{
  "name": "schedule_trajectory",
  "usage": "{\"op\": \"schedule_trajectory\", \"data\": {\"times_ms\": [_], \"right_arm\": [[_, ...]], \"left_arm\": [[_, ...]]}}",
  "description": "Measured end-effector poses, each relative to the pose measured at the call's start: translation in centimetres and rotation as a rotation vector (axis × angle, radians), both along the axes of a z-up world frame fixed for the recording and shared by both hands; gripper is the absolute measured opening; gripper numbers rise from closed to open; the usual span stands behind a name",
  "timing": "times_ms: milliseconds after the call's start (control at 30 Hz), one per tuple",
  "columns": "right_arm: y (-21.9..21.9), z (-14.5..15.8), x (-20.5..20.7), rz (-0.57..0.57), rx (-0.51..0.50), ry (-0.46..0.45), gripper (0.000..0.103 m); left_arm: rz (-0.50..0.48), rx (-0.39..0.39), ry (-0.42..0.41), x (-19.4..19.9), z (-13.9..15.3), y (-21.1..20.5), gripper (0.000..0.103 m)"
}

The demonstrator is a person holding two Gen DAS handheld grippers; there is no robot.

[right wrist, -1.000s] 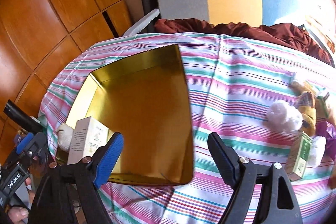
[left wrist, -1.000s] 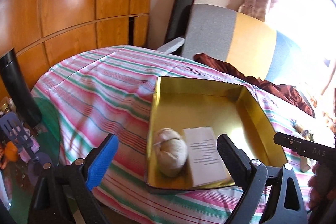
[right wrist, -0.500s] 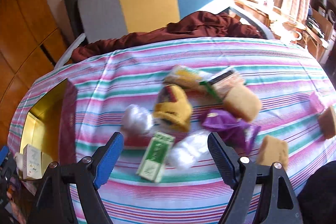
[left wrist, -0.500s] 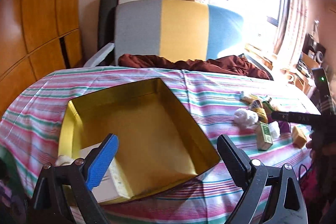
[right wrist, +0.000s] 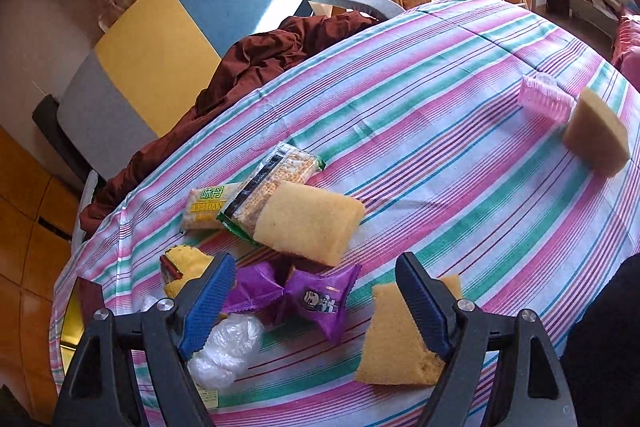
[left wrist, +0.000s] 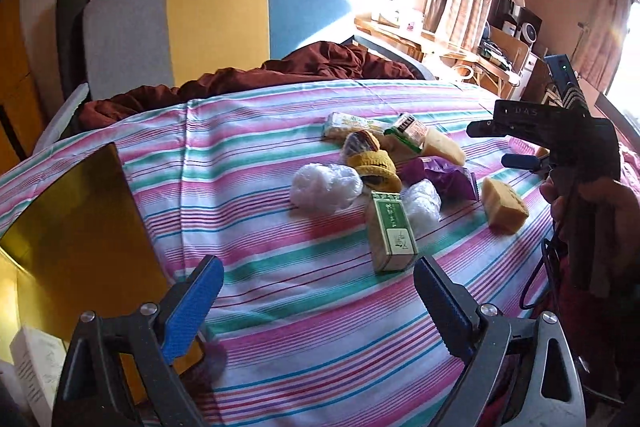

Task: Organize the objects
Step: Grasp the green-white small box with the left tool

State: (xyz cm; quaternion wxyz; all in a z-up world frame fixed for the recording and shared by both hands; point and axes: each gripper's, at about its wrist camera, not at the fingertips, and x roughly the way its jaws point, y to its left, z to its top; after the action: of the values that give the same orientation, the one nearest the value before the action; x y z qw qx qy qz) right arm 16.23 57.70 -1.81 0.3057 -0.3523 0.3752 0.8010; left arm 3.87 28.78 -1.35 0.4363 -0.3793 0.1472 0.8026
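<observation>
Your left gripper (left wrist: 316, 295) hangs over the striped desk (left wrist: 304, 339) with its fingers (left wrist: 192, 303) spread wide and nothing between them; the green box (left wrist: 390, 231) lies just ahead of them, and the gold tin (left wrist: 76, 239) sits off to the left with a white box (left wrist: 34, 367) in its near corner. Your right gripper (right wrist: 316, 291) is released too, fingers (right wrist: 206, 307) apart above the pile: the purple packet (right wrist: 308, 297) sits between them, a yellow sponge wedge (right wrist: 394, 339) touching the right finger. A crumpled clear bag (right wrist: 228, 351) lies by the left finger. Farther out are a large sponge (right wrist: 310, 223) resting on a cracker pack (right wrist: 272, 187), and well apart at the far right, a pink cup (right wrist: 544, 103) beside another sponge (right wrist: 598, 137).
</observation>
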Motion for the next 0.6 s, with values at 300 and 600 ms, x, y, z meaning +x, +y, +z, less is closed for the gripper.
{"op": "schedule_trajectory", "data": {"times_ms": [300, 600], "right_arm": [[-0.1, 0.1, -0.4, 0.029, -0.026, 0.029, 0.084], [-0.9, 0.1, -1.7, 0.116, -0.042, 0.057, 0.084]], "left_arm": [[-0.107, -0.071, -0.018, 0.4, -2.9, 6.5, 0.082], [-0.164, -0.137, -0.06, -0.4, -6.6, 9.6, 0.031]]}}
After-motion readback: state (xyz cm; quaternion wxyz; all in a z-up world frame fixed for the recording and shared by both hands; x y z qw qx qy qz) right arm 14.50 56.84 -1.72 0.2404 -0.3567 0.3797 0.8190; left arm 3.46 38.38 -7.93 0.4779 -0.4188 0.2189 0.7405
